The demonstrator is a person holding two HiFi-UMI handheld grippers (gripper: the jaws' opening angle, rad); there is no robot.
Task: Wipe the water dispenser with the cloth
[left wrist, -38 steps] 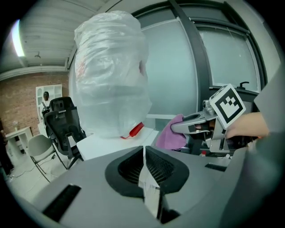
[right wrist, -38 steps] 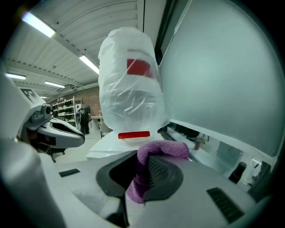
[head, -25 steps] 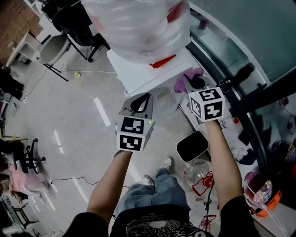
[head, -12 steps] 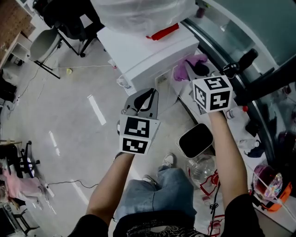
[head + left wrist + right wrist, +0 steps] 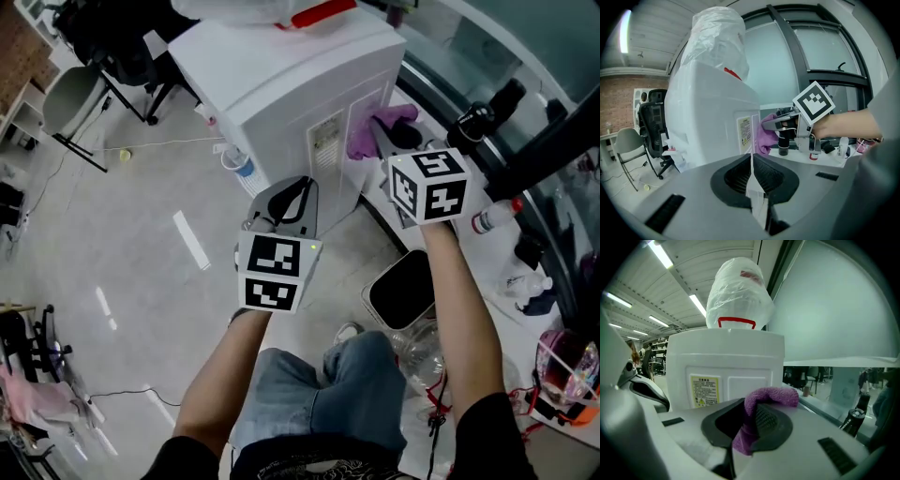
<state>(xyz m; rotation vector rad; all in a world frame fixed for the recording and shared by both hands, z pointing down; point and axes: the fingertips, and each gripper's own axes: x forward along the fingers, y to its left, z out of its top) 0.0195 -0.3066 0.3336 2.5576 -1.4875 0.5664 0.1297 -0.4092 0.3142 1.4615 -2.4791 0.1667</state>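
The white water dispenser (image 5: 281,84) stands ahead, its top bottle wrapped in a clear plastic bag (image 5: 737,291). A yellow label (image 5: 704,390) marks its side panel. My right gripper (image 5: 394,142) is shut on a purple cloth (image 5: 373,131), held close to that side panel; the cloth (image 5: 759,416) drapes over the jaws. In the left gripper view the cloth (image 5: 765,136) hangs beside the dispenser (image 5: 712,122). My left gripper (image 5: 286,204) hovers lower left of the dispenser, jaws shut with nothing between them.
A black-lidded bin (image 5: 405,289) and a clear water bottle (image 5: 417,345) sit by my feet. A window ledge (image 5: 525,253) with bottles runs along the right. Black chairs (image 5: 103,56) stand at the far left on the pale floor (image 5: 131,253).
The view has shifted so the dispenser sits lower and closer. My right gripper with the cloth has come up against the dispenser's side panel; the left gripper has stayed in place.
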